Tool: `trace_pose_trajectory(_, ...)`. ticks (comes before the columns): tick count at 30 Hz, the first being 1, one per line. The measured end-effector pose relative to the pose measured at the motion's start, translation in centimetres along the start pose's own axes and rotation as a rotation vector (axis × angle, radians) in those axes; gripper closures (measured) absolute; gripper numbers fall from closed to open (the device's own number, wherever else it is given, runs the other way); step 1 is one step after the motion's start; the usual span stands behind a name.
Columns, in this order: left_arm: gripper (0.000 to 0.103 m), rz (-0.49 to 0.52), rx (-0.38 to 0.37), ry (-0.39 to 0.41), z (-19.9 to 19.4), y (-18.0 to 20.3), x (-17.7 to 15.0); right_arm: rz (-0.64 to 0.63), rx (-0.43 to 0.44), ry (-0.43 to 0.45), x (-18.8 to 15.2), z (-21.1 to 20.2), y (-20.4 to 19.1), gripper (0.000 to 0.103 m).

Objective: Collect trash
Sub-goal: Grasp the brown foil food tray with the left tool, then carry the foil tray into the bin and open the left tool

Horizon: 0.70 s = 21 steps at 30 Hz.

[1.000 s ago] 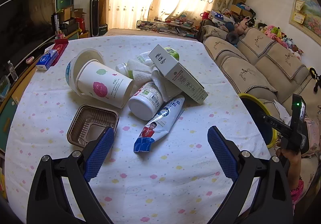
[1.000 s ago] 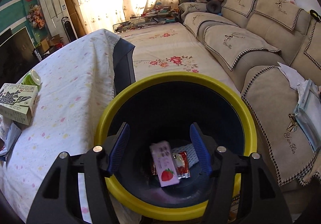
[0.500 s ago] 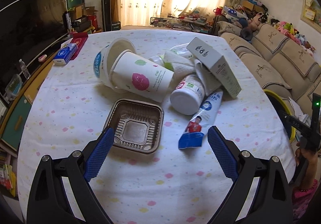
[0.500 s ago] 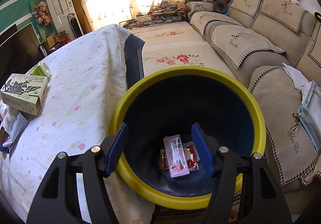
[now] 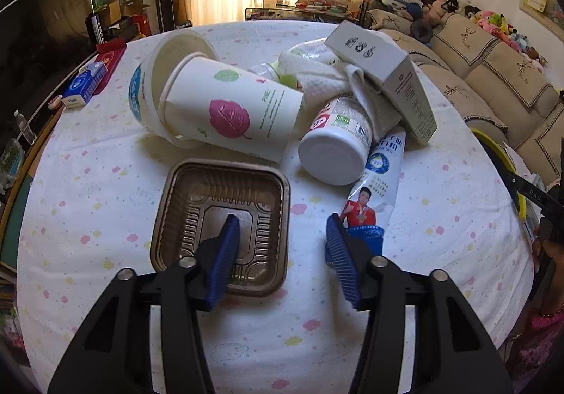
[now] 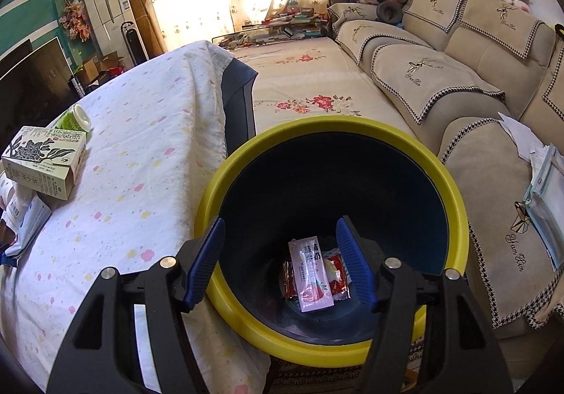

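In the left wrist view a brown plastic tray (image 5: 218,214) lies on the spotted tablecloth. My left gripper (image 5: 282,246) is open, its left finger inside the tray and its right finger beside the tray's right wall. Behind lie a paper cup (image 5: 229,108), a white bottle (image 5: 335,143), a blue-white pouch (image 5: 377,182) and a grey box (image 5: 391,76). In the right wrist view my right gripper (image 6: 282,263) is open and empty above a yellow-rimmed bin (image 6: 317,341) holding a pink sachet (image 6: 310,274) and red wrappers.
A beige sofa (image 6: 476,76) stands right of the bin. A green tea box (image 6: 46,161) lies on the table (image 6: 141,164) left of the bin. Small blue and red boxes (image 5: 88,80) sit at the table's far left edge. The bin rim (image 5: 504,161) shows at the right.
My left gripper has moved forward and left to the brown tray and narrowed, its fingers now either side of the tray's right wall. My right gripper has drifted slightly over the bin.
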<state>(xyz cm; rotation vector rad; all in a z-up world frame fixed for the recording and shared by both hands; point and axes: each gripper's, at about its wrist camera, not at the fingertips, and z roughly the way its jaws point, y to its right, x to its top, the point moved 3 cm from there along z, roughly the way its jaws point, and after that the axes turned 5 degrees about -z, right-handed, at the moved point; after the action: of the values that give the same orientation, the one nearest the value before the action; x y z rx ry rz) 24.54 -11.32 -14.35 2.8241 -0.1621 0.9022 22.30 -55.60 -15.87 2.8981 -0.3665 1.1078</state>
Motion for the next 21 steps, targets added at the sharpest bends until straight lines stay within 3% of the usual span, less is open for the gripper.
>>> trace_pose_trajectory(8, 0.096, 0.001, 0.022, 0.016, -0.5, -0.5, -0.1, 0.002, 0.004, 0.002, 0.0, -0.1, 0.0, 0.041)
trace_pose_trajectory(15, 0.098, 0.023, 0.057, 0.104, -3.9, 0.1, -0.5, 0.014, 0.006, 0.023, 0.0, -0.7, 0.5, 0.041)
trace_pose_trajectory(21, 0.098, 0.084, -0.014, 0.183, -8.3, 4.0, 0.6, 0.033, -0.012, 0.052, -0.3, -2.1, 1.9, 0.041)
